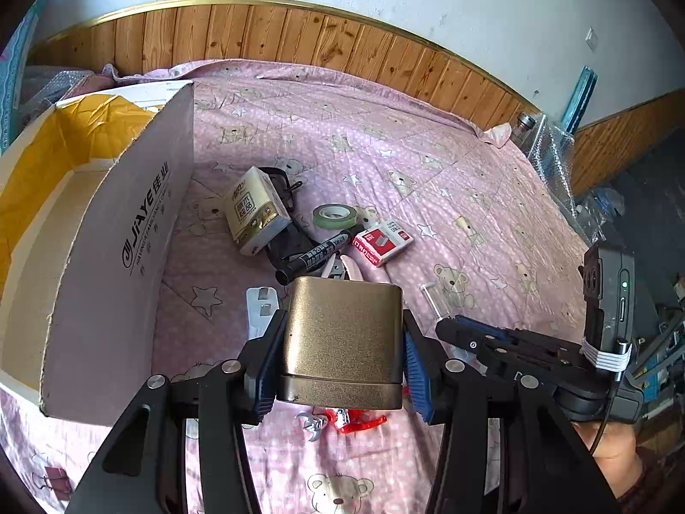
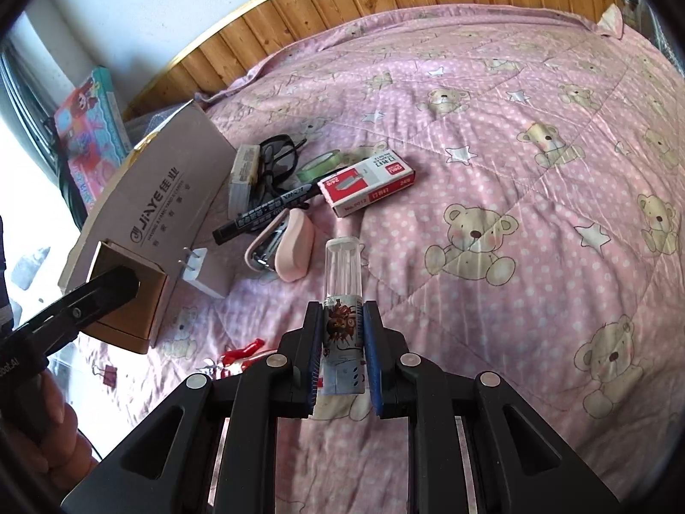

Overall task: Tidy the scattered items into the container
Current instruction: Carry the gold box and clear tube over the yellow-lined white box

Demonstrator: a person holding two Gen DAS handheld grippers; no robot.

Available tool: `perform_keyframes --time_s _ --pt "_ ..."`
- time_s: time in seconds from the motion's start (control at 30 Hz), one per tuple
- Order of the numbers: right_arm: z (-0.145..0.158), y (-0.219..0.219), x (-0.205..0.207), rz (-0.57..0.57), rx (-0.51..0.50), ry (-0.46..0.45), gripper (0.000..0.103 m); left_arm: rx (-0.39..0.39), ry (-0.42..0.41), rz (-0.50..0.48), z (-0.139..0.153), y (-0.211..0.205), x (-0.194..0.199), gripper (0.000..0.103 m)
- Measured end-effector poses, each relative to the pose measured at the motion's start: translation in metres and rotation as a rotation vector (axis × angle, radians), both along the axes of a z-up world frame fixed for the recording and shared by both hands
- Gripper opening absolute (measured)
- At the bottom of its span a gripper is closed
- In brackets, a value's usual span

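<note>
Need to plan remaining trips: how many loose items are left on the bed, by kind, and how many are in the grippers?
Stationery on the bed: 5 (black marker, pink stapler, staples box, green tape roll, binder clip)
Other items on the bed: 4 (tissue pack, black glasses, white plug, red wrapper)
Held: 2 (gold box, clear tube)
Total: 11

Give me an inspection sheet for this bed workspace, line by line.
Surface: pink bear-print quilt, rumpled.
Job's things: open cardboard box at left; tissue pack, black marker, green tape roll, red staple box, pink stapler, white plug, eyeglasses scattered.
Clutter: red wrapper, binder clip.
Grippers: left gripper shut on gold box; right gripper shut on clear tube.
Cables: nothing seen.
Surroundings: wood-panelled wall.
</note>
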State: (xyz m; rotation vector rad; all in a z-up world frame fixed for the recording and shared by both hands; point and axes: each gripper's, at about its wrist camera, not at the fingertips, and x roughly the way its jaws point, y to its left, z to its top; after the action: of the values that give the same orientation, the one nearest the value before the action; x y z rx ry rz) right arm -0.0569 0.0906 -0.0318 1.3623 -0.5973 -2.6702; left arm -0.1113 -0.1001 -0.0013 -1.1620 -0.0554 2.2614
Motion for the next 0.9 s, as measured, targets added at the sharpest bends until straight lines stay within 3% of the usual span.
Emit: perform_keyframes --time_s 0.17,0.47,0.9 --pt "0.009 -0.010 0.010 0.018 0.007 0.015 0.019 0.018 0.043 0.000 0.016 -0.013 0.019 0.051" --pt "0.022 -0.034 0.029 0.061 0.031 0.049 0.019 -0.109 0.012 0.103 0.015 -0.027 0.029 0.051" --pt "0.047 -0.064 0.053 0.112 0.072 0.109 0.019 -0.151 0.039 0.163 0.033 -0.048 0.053 0.051"
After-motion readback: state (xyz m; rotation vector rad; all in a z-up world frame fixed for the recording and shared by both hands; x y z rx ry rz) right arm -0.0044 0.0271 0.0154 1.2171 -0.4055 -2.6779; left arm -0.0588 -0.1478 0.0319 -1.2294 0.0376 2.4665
